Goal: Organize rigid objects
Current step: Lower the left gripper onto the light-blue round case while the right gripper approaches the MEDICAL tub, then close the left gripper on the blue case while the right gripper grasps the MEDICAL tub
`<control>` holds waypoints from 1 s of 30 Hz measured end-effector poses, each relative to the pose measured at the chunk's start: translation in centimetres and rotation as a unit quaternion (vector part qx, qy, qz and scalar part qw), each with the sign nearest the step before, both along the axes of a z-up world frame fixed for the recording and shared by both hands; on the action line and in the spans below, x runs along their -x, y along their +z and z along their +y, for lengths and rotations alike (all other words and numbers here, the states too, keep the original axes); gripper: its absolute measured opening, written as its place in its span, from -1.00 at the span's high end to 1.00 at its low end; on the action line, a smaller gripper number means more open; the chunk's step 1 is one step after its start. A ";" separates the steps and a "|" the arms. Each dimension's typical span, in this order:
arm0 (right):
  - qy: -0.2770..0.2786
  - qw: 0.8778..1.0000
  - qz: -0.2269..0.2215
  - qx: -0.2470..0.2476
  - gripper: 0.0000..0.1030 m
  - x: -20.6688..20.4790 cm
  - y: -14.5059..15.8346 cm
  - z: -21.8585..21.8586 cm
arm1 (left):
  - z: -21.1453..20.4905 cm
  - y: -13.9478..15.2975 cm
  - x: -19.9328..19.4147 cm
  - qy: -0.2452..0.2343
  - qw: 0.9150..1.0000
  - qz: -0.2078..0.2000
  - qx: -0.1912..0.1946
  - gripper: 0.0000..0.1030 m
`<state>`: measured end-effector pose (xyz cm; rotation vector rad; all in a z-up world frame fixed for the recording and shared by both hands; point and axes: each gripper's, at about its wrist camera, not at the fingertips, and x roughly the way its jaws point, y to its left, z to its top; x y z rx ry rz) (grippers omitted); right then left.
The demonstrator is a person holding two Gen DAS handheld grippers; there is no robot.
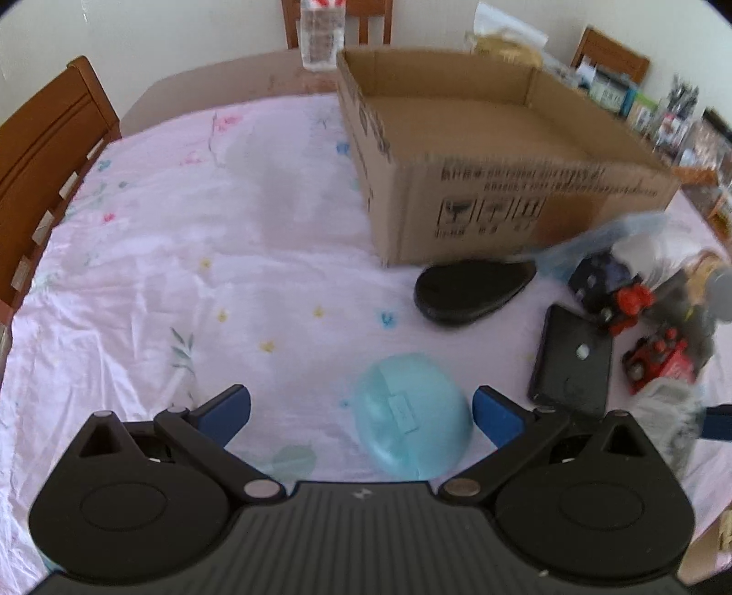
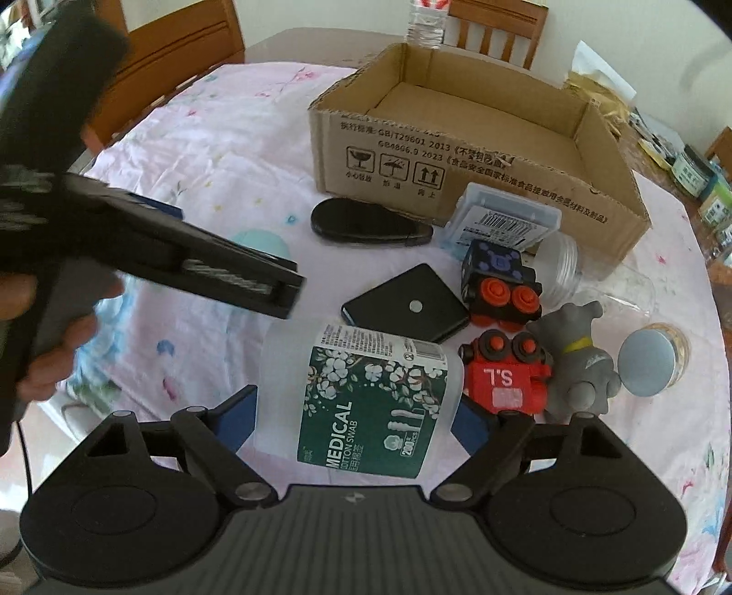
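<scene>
Left wrist view: the left tongs (image 1: 361, 412) are spread wide over the desk (image 1: 183, 256), which wears a pink floral cloth. A pale blue case (image 1: 411, 416) lies between the fingers, nearer the right one, with neither blue pad touching it. Ahead stands an open box (image 1: 503, 201). A black pouch (image 1: 471, 290) lies just before its near wall, and a flat black case (image 1: 572, 366) lies to the right, beside two toy trains (image 1: 640, 329). A bottle (image 1: 322, 32) stands behind the box.

Right wrist view: the right tongs (image 2: 354, 419) hold a swab tub (image 2: 366, 393) labelled "MEDICAL COTTON SWAB" between their pads, each pad against one of its sides. Just right of it sits a red train (image 2: 503, 375), then a grey dog (image 2: 581, 361) and a round lid (image 2: 645, 364). Behind are the black case (image 2: 407, 309), a dark train (image 2: 498, 279), a clear card box (image 2: 503, 219) leaning at the box (image 2: 457, 155), and the pouch (image 2: 366, 224). The left tongs (image 2: 174, 247) reach in from the left, their gap hidden.
</scene>
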<state>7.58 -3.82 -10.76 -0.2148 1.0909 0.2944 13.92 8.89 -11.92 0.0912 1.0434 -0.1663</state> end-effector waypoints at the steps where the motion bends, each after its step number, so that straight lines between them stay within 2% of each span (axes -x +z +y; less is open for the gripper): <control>1: 0.005 1.000 -0.001 0.004 -0.74 0.2 0.0 0.0 | 0.1 -0.2 0.1 0.002 1.000 0.001 0.000 -0.99; 7: 0.038 0.999 0.000 0.018 -0.74 1.2 -0.1 -0.4 | 0.9 -0.4 0.7 -0.017 1.000 -0.005 -0.018 -0.99; 14: 0.020 0.999 -0.002 -0.028 -0.71 0.2 0.1 -0.2 | 1.1 -0.7 0.3 0.010 1.000 -0.008 -0.004 -1.00; 17: 0.046 0.999 -0.001 -0.023 -0.71 0.5 0.6 0.3 | 1.1 -0.7 0.3 0.008 1.000 -0.008 -0.005 -1.00; 22: 0.116 0.993 -0.014 0.021 -0.73 1.9 0.6 0.8 | 1.1 -0.7 0.2 0.008 1.000 -0.009 -0.004 -1.00; 30: 0.048 0.999 0.017 0.002 -0.83 0.8 -0.5 -0.4 | 0.5 -0.2 0.8 0.018 1.000 -0.011 -0.022 -0.99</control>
